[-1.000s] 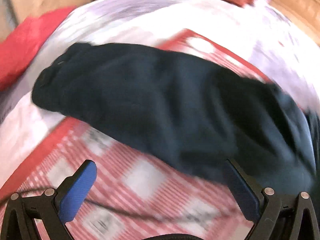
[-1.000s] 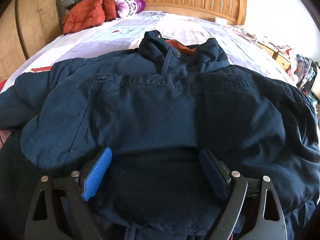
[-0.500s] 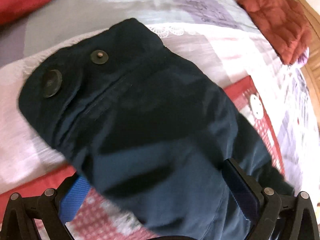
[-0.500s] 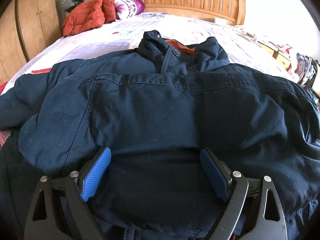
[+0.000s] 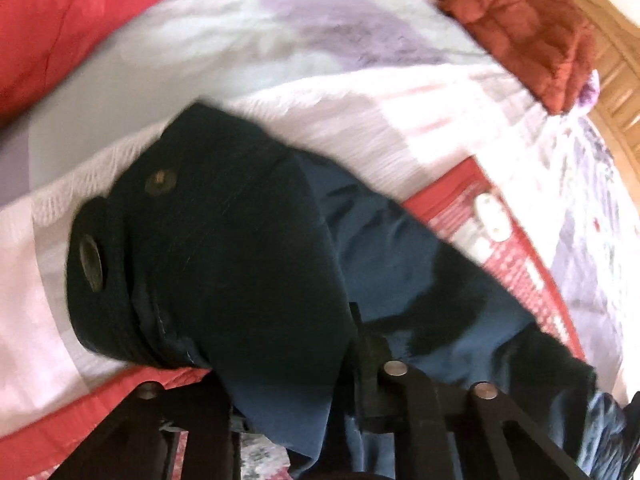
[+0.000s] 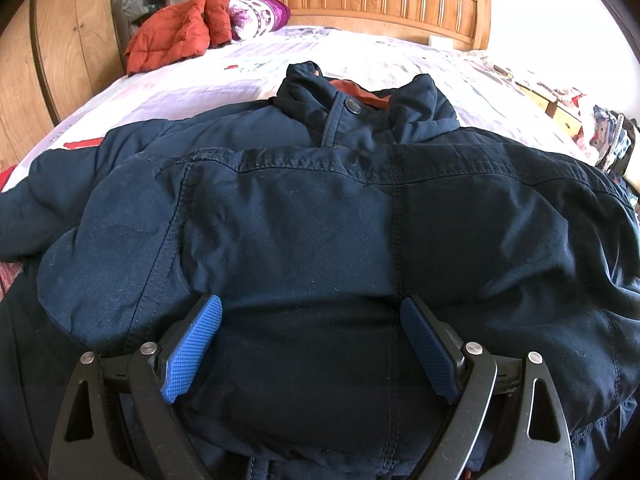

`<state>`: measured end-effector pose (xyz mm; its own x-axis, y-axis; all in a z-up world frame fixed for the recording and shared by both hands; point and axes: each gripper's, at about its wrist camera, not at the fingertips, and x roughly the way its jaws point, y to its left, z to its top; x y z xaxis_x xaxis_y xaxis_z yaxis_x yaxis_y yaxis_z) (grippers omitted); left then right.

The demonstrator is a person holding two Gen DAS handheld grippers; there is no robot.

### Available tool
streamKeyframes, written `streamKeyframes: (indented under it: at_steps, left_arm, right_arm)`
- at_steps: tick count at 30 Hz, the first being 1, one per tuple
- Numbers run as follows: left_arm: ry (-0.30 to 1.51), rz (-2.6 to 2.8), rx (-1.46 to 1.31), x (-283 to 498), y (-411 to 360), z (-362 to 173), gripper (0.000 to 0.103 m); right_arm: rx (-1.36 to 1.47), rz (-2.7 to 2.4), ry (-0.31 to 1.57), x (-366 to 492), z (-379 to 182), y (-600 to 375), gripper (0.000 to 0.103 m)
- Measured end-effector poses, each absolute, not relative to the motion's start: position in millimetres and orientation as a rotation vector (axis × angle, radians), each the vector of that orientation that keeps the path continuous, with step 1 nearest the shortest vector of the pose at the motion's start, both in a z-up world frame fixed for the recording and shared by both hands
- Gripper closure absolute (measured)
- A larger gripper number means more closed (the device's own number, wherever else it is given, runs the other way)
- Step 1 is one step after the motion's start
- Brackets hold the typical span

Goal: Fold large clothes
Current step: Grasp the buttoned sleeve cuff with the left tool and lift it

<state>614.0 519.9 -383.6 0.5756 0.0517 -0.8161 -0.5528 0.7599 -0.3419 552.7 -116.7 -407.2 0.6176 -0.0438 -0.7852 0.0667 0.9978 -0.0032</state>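
Left wrist view first: the left gripper [image 5: 288, 396] is pinched on the sleeve [image 5: 224, 264] of the navy jacket [image 5: 400, 280], with dark cloth bunched between the closed-in fingers low in the frame. The cuff [image 5: 96, 280], with its two snap buttons [image 5: 160, 182], hangs out past the fingertips over the pale patchwork bedspread [image 5: 280, 60]. The picture is smeared with motion, so how deep the bite goes cannot be told. An orange puffer coat [image 5: 520, 28] lies far up the bed near the headboard [image 5: 616, 92].

Right wrist view: the right gripper [image 6: 310, 344] is spread wide, its blue pads [image 6: 192, 348] resting on or just above the jacket's body without closing on anything. The jacket lies across the bed, collar [image 6: 352, 100] pointing toward the headboard, one sleeve already laid across the chest.

The likely step is carrying the held sleeve over onto the body. The padded cloth is thick and slippery, so a shallow pinch could let the sleeve slide out partway. Pulling it too hard could also drag the whole jacket sideways and undo the sleeve fold, since the right gripper is not clamping the body down.
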Motion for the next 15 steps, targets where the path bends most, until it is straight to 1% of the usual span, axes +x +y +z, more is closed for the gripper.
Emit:
streamKeyframes:
  at_steps: [5, 8, 15]
  left_arm:
    - [0.812, 0.341, -0.568, 605, 510, -350, 0.087]
    - [0.762, 0.293, -0.484, 602, 492, -319, 0.087]
    - [0.658, 0.104, -0.290, 598, 407, -237, 0.088]
  right_arm:
    - [0.028, -0.063, 0.903, 553, -407, -117, 0.010]
    - [0.027, -0.064, 0.903, 553, -408, -116, 0.010]
    - [0.021, -0.066, 0.909, 554, -408, -116, 0.010]
